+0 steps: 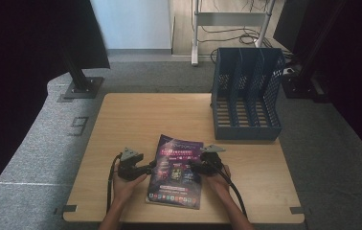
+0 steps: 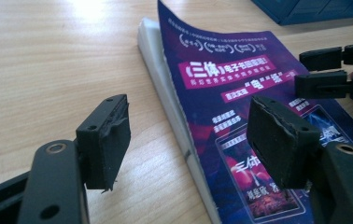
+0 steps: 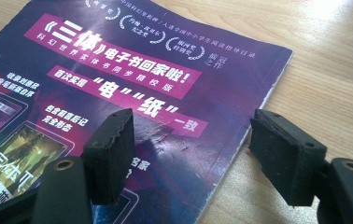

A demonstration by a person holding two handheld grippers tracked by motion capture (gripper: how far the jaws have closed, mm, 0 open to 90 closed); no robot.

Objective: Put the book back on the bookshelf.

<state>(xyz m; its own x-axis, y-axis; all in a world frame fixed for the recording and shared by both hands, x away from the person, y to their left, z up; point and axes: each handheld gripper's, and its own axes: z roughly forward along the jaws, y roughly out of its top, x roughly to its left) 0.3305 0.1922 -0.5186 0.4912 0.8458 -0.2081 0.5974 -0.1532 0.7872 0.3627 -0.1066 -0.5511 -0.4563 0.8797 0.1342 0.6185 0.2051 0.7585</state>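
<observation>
A purple magazine [image 1: 176, 172] with a dark cover and pink title bands lies flat near the wooden table's [image 1: 136, 115] front edge. My left gripper [image 1: 152, 166] sits at its left edge, and my right gripper [image 1: 192, 167] at its right edge. In the left gripper view, the open left gripper [image 2: 188, 140] straddles the magazine's [image 2: 230, 79] page edge, one pad over the table and one over the cover. The right gripper's [image 2: 333, 70] black jaws show farther off. In the right gripper view, the right gripper [image 3: 191, 149] stands open over the magazine's [image 3: 95, 60] right edge, pads clear of it.
A blue mesh file rack [image 1: 246, 96] with several upright slots stands at the table's back right. Bare wood lies to the left and behind the magazine. Grey carpet and black stand bases [image 1: 81, 88] surround the table.
</observation>
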